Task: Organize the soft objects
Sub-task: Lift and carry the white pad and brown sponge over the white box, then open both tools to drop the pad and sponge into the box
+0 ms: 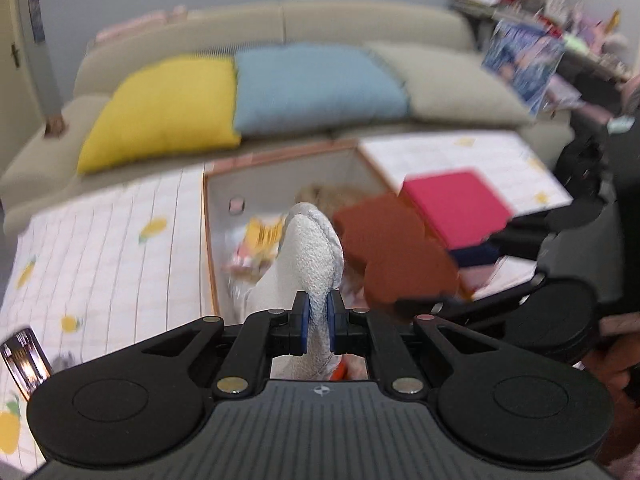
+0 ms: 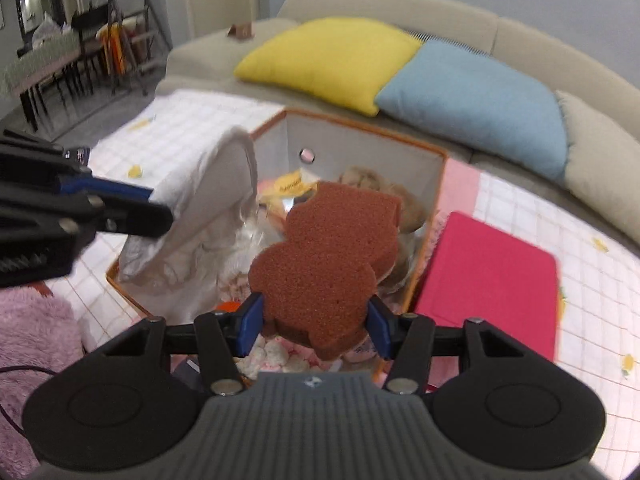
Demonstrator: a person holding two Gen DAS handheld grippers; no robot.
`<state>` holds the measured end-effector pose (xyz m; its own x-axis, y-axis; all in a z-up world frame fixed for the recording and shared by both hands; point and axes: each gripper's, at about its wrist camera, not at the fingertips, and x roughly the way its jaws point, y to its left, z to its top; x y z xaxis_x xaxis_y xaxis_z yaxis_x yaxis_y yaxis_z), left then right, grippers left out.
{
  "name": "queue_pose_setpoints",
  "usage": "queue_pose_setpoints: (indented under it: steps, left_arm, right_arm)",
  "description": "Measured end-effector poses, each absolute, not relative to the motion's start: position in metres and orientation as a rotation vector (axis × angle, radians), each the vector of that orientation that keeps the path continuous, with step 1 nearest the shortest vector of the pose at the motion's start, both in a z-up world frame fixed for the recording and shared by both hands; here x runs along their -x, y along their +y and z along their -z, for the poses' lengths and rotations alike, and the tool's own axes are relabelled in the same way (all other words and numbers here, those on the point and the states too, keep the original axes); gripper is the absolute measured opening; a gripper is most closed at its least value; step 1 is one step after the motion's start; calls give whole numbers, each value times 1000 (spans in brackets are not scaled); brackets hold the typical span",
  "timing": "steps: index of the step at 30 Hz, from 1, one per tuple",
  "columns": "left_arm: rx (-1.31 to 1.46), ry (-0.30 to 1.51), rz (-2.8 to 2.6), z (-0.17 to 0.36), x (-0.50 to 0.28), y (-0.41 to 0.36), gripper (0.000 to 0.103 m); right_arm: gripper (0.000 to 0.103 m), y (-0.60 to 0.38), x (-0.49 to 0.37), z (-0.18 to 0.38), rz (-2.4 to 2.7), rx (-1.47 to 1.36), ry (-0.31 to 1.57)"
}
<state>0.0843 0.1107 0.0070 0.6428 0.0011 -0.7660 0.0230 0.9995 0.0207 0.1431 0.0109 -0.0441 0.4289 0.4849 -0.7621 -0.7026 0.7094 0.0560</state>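
My left gripper [image 1: 318, 318] is shut on a white fluffy soft item [image 1: 312, 256] and holds it over an open white storage box with an orange rim [image 1: 210, 240]. My right gripper [image 2: 316, 320] is shut on a brown bear-shaped sponge [image 2: 328, 264] above the same box [image 2: 436, 184]. The sponge also shows in the left wrist view [image 1: 396, 256], and the white item in the right wrist view [image 2: 208, 208]. Inside the box lie several soft things, among them a tan plush [image 2: 372, 180] and a yellow packet [image 2: 292, 186].
A pink-red pad [image 2: 488, 280] lies on the checked table cover [image 2: 592, 280] right of the box, on darker pads [image 1: 476, 256]. Behind is a beige sofa [image 2: 440, 12] with yellow [image 2: 332, 56], blue [image 2: 480, 100] and beige cushions. A pink fluffy item [image 2: 28, 336] is at left.
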Motion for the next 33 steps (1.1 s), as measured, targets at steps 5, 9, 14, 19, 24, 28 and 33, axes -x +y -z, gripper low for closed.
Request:
queue_pose_setpoints:
  steps: [5,9,14,19,24,28,33]
  left_arm:
    - [7,954,-9,22,-100,121,11]
    - [94,1024,21,43,-107,135,11]
    - [127,1117,46,62,-131,137,15]
    - [198,1177,36,77,-141,146,26]
    - [214,1147,38,72,-132,151,53]
    - [233,1070,36,54,-120,154,65]
    - [229,956,12,33,-114,149,63]
  right_arm:
    - [55,21,-160,62,-740,340,883]
    - [57,24,-165,72,-759,352,924]
    - [60,27,-170,79,-789,364,950]
    - [63,22,-167,78,-821,352,954]
    - [71,16,-161,68,-832,368,924]
    - [72,10,-160,55,-817,350,883]
    - [64,4,-157,44,-767,314,839]
